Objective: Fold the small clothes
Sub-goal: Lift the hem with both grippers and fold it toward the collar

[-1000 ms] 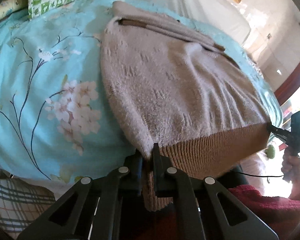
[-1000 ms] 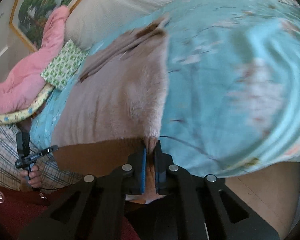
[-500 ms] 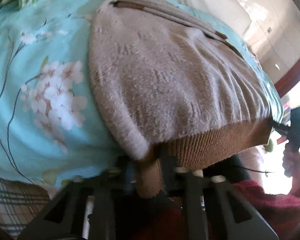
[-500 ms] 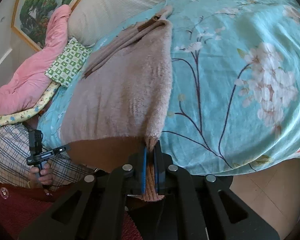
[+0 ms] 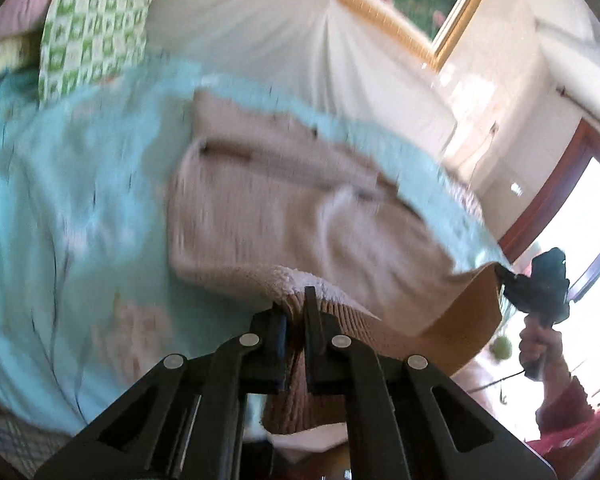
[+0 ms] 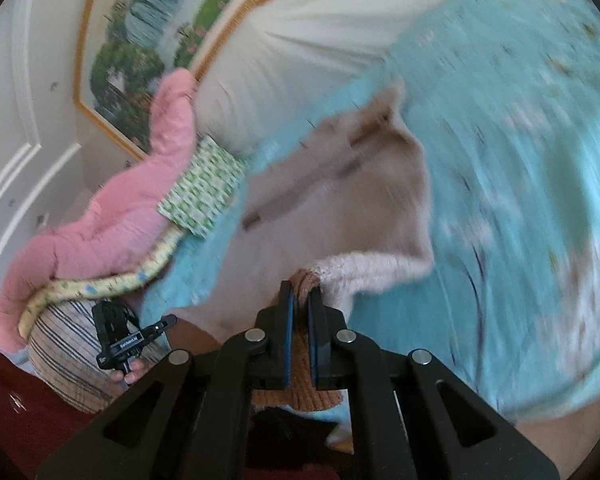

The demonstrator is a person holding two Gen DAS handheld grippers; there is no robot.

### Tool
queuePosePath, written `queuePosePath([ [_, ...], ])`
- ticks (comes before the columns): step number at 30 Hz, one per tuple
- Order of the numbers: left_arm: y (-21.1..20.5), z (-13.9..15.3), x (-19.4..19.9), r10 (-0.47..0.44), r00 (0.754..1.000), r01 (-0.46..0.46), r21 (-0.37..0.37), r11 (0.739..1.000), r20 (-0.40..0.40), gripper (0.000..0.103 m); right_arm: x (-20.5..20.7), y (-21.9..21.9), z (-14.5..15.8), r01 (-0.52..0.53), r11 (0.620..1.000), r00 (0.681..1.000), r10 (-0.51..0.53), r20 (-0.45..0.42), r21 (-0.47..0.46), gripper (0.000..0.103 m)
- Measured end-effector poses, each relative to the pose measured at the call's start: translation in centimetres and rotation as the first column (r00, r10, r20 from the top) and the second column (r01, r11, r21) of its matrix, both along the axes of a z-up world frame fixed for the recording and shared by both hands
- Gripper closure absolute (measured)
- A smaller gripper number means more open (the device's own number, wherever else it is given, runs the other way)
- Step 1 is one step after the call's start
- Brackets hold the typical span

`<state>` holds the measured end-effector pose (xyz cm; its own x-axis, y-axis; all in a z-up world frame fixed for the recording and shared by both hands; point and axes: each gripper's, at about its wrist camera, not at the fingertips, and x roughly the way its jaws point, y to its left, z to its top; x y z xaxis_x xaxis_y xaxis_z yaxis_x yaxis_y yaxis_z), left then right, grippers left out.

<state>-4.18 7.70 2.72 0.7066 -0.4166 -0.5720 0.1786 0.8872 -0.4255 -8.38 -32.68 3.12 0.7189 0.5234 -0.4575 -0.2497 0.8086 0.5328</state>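
Left view: left claw is clamping shut on the sweater hem corner; sweater body is lying on the bed, running toward 12 o'clock. Right claw is pinching the other corner at 3 o'clock.
Right view: right claw is gripping the hem; fold goes toward the collar at 12.

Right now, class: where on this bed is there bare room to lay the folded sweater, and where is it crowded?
Free: the blue floral bedspread on the right gripper's side of the beige sweater, and the strip on the left gripper's side. Crowded: the head end, with the green checked pillow, pink quilt and white headboard cover.
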Motion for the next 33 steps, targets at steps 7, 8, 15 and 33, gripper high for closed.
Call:
queuePosePath([
  [7, 1.7, 3.3, 7.5, 0.056, 0.992, -0.052, -0.044, 0.998, 0.116, 0.099, 7.5, 1.1, 4.2, 0.0, 1.0, 0.995, 0.0, 0.101, -0.005, 0.096],
  [8, 1.9, 3.5, 8.5, 0.061, 0.99, -0.056, -0.039, 0.998, 0.127, 0.099, 8.9, 1.2, 4.6, 0.01, 1.0, 0.995, -0.01, 0.102, -0.006, 0.096],
  [15, 3.2, 4.2, 18.5, 0.094, 0.985, -0.093, -0.013, 0.996, 0.144, 0.099, 17.8, 0.8, 6.3, 0.102, 0.993, 0.992, -0.097, 0.086, -0.056, 0.096],
  [33, 5.7, -3.6, 38.8, 0.153, 0.986, -0.15, 0.052, 0.987, -0.067, 0.097, 35.7, -2.3, 2.6, 0.247, 0.946, 0.961, -0.267, -0.076, -0.209, 0.093],
])
